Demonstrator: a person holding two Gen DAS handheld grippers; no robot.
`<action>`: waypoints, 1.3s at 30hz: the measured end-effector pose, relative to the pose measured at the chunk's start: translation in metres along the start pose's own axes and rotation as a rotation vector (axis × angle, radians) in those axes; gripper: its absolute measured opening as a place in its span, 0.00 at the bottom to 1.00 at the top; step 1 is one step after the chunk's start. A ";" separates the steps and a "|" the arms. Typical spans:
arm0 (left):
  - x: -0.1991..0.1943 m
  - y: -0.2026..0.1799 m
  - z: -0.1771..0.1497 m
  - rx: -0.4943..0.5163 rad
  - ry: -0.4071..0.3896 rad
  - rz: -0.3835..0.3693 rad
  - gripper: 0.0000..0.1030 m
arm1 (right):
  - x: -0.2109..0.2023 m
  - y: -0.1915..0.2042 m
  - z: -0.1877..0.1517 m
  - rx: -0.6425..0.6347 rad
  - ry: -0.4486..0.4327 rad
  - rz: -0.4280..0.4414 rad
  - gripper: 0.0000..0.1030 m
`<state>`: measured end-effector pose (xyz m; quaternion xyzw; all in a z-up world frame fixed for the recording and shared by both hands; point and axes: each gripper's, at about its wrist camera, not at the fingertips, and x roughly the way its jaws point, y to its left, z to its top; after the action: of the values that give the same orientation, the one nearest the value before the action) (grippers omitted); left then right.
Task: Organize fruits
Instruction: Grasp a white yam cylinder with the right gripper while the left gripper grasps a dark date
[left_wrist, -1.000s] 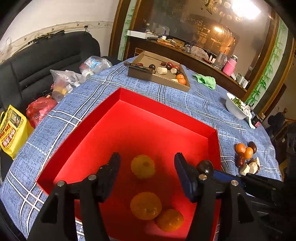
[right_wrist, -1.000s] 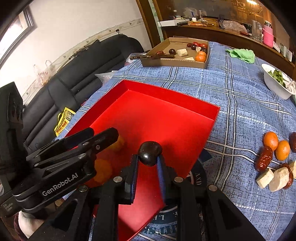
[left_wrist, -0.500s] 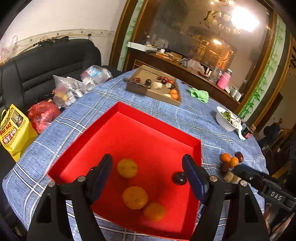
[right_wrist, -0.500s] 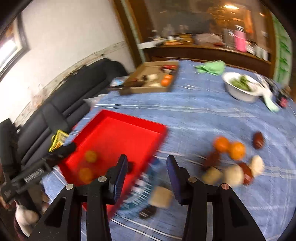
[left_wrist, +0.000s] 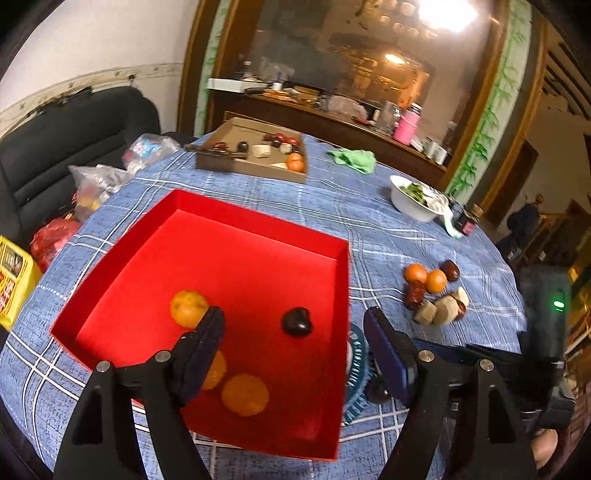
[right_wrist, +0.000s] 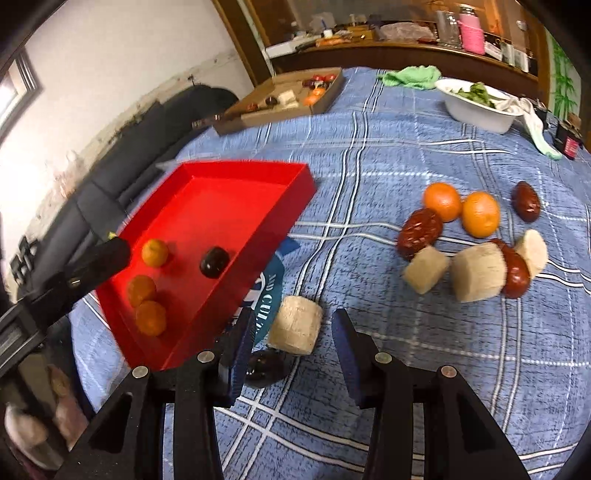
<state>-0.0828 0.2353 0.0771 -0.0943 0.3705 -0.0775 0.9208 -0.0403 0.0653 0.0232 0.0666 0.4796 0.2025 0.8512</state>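
three oranges (left_wrist: 188, 308), one dark fruit (left_wrist: 296, 322) in red tray (left_wrist: 258, 225); left gripper (left_wrist: 293, 343), right gripper (right_wrist: 293, 341) both spread, empty.

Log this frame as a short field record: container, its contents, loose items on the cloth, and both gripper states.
container: red tray on the blue plaid tablecloth
tray contents: three oranges and one dark round fruit
loose cluster: two oranges, dark red dates and pale cut chunks, right of the tray
nearest loose piece: pale chunk just ahead of the right gripper
left gripper: open, empty, over the tray
right gripper: open, empty
background: cardboard box with more fruit, white bowl
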 end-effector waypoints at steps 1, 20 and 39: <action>0.000 -0.002 -0.001 0.006 0.002 -0.003 0.74 | 0.005 0.002 0.000 -0.003 0.009 -0.003 0.45; 0.037 -0.092 -0.045 0.376 0.128 -0.061 0.62 | -0.025 -0.049 -0.019 0.124 -0.039 -0.014 0.33; 0.041 -0.078 -0.044 0.263 0.161 -0.076 0.21 | -0.047 -0.058 -0.033 0.151 -0.080 -0.001 0.33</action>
<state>-0.0900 0.1461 0.0365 0.0198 0.4260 -0.1675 0.8889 -0.0738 -0.0096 0.0250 0.1383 0.4594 0.1625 0.8623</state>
